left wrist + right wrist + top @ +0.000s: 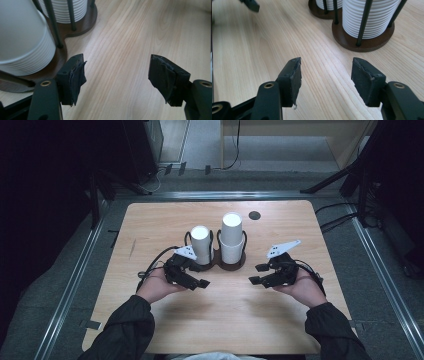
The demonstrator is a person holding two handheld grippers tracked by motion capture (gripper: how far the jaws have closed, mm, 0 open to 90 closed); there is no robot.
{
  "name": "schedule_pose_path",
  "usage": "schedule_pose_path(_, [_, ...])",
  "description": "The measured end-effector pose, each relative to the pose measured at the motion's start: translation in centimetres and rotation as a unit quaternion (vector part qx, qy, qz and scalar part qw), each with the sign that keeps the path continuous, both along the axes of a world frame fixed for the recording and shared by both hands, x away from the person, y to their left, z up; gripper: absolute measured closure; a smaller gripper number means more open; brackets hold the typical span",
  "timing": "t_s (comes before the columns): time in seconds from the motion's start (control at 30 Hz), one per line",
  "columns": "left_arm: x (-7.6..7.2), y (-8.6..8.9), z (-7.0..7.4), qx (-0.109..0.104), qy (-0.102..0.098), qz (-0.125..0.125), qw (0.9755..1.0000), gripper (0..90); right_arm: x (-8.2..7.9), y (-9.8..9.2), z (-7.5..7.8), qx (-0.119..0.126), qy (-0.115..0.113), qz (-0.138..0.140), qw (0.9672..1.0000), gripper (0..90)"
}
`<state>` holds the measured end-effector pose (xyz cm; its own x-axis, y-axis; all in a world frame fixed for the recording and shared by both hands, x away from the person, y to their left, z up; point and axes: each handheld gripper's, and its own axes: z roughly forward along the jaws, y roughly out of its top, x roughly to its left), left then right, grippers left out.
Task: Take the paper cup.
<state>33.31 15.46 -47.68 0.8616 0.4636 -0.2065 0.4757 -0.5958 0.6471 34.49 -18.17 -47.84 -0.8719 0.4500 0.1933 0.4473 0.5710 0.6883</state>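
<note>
Two stacks of white paper cups stand upside down in a dark brown double holder (220, 264) with black wire posts at the table's middle. The left stack (201, 245) is shorter than the right stack (231, 237). My left gripper (197, 275) hovers just in front of the left stack, jaws apart with nothing between them. In the left gripper view the left gripper (117, 77) frames bare wood, with the near stack (22, 45) at its left. My right gripper (256, 274) sits right of the holder, also open and empty. The right gripper (325, 80) points past a cup stack (369, 17).
The wooden table (225, 320) has a small dark round grommet (255, 215) near its far edge. Metal floor rails run along both sides of the table. A jaw of the other gripper (252, 5) shows at the top left of the right gripper view.
</note>
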Motion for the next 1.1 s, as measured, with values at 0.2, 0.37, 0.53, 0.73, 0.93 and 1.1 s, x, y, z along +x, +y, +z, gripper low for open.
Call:
schedule_pose_path(0.2, [0.1,0.7,0.1,-0.001,-0.007,0.004,1.0,30.2,-0.1,0.3,0.6,-0.008,-0.009,0.026,0.9996,39.5])
schedule_pose_path(0.37, [0.1,1.0,0.2,-0.008,0.001,0.006,0.9999,30.4,0.0,0.4,1.5,-0.016,-0.016,0.053,0.9983,39.5])
schedule_pose_path(0.53, [-0.1,0.8,0.2,-0.01,0.004,0.003,0.9999,30.0,0.8,0.3,3.1,-0.027,-0.019,0.057,0.9978,37.9])
schedule_pose_path(0.73, [-0.7,0.4,0.5,-0.017,0.009,-0.004,0.9998,26.2,2.1,0.2,4.6,-0.025,-0.02,0.063,0.9975,36.4])
schedule_pose_path(0.93, [-1.0,0.2,0.4,-0.003,0.0,-0.009,1.0,26.1,3.4,0.4,6.0,-0.032,-0.022,0.054,0.9978,32.6])
schedule_pose_path(1.1, [-1.0,0.0,0.3,0.004,0.004,-0.002,1.0,24.4,4.1,0.8,6.9,-0.029,-0.023,0.055,0.9978,30.4])
